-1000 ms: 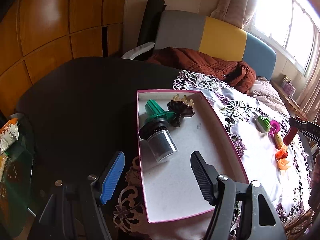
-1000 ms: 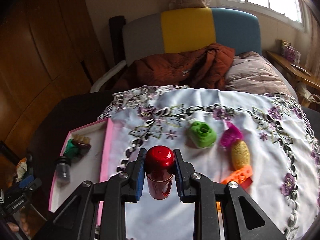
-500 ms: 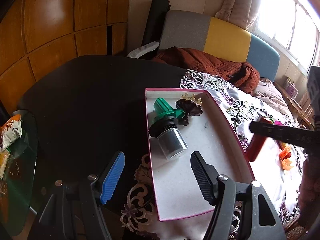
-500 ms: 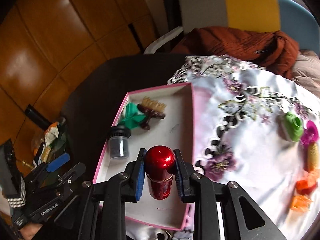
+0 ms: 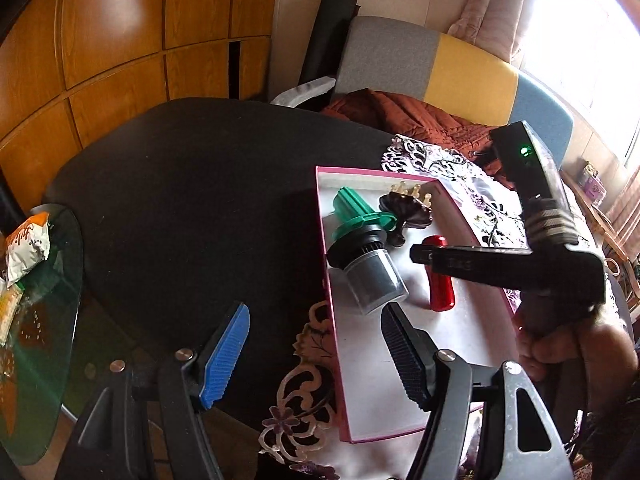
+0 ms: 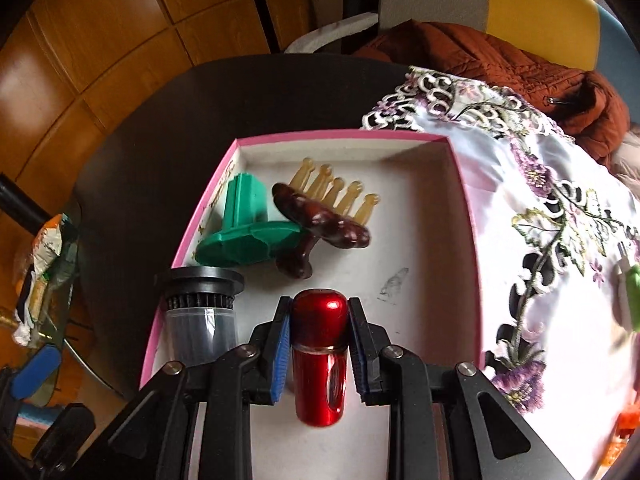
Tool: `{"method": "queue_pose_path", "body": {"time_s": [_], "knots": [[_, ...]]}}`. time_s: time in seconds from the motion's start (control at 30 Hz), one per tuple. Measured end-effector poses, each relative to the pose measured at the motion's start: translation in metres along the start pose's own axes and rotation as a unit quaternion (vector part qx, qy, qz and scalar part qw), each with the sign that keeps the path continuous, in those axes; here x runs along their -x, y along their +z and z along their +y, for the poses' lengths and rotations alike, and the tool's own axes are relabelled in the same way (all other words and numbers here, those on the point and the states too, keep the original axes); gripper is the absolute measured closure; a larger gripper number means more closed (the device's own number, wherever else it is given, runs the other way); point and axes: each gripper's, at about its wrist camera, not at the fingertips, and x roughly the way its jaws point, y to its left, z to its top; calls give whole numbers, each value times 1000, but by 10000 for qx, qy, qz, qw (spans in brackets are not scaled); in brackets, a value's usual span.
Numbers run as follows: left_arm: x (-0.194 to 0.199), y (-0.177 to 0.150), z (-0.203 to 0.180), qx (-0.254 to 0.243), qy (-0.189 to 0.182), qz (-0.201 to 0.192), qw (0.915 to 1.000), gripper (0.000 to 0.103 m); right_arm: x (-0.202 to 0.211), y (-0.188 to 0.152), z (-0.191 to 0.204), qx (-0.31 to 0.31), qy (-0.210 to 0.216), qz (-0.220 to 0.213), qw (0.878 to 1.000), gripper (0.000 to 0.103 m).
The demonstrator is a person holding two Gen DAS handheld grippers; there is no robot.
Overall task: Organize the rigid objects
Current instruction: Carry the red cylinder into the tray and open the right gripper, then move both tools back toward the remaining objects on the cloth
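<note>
A pink-rimmed white box [image 5: 323, 240] [image 6: 464, 184] lies on the table. In it are a green plastic piece [image 5: 352, 212] [image 6: 244, 220], a dark brown hair claw [image 5: 408, 212] [image 6: 320, 216] and a black-capped clear jar [image 5: 368, 272] [image 6: 200, 316]. My right gripper [image 6: 320, 344] is shut on a red metallic cylinder [image 6: 320, 356] [image 5: 440, 280] and holds it inside the box, beside the jar. My left gripper [image 5: 316, 356] is open and empty at the box's near left edge.
A floral white cloth [image 6: 560, 216] covers the table's right side, with a green object [image 6: 634, 292] and orange pieces [image 6: 624, 424] on it. A dark tabletop [image 5: 180, 200] lies left. A glass side table [image 5: 36, 300] holds snack packets. A chair with a brown jacket [image 5: 420, 116] stands behind.
My right gripper has carried the red cylinder leftward from over the cloth into the box and lowered it beside the jar. My left gripper has stayed open near the box's left edge.
</note>
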Motion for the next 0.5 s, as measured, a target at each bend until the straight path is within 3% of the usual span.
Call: {"method": "queue_pose_path", "body": {"time_s": [0.27, 0.33, 0.5], "knots": [[2, 2, 0, -21, 36, -55, 10000, 34, 14, -13, 5, 137, 115, -248, 9995, 65], [2, 2, -2, -50, 34, -67, 10000, 34, 23, -16, 5, 184, 41, -396, 9990, 55], [7, 2, -7, -133, 22, -110, 9998, 34, 46, -27, 4, 306, -115, -764, 9965, 47]]}}
